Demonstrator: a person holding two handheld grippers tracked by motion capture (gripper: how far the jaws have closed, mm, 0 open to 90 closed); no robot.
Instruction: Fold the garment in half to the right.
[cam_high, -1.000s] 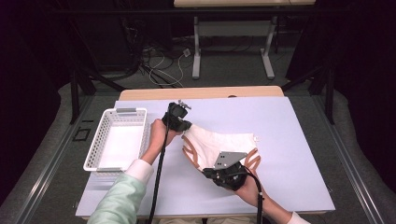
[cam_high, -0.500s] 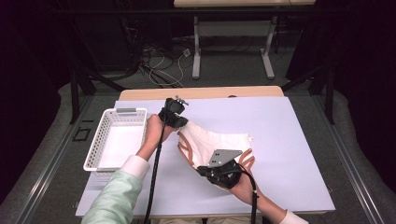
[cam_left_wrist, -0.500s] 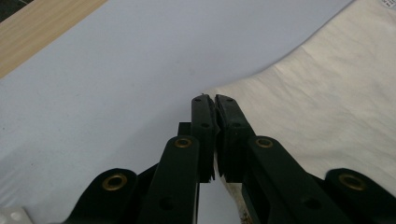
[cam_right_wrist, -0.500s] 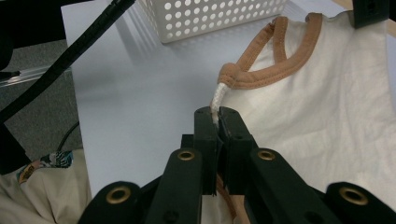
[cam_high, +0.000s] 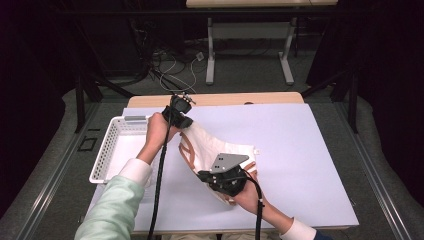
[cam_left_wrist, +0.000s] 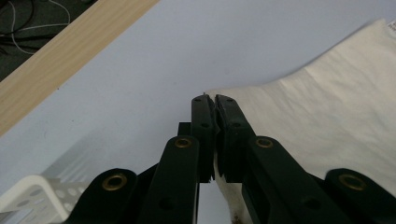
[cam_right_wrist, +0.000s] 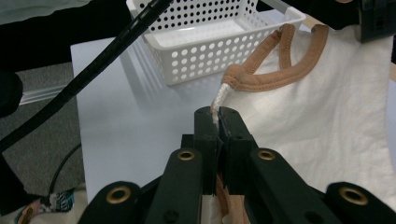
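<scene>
High view: one cream garment with tan trim lies near the middle of the table, just right of one white perforated basket. Two grippers are on it. The left gripper pinches its far corner, beside the basket; the right gripper grips its near edge.

Left gripper view: jaws pressed together on a corner of the cream garment, a detail the high view leaves unclear.

Right gripper view: jaws clamped on a white edge beside the tan strap; the basket stands beyond.

Pose: the left forearm, in a pale green sleeve, reaches forward with the wrist bent down. The right hand comes in low from the near edge.
</scene>
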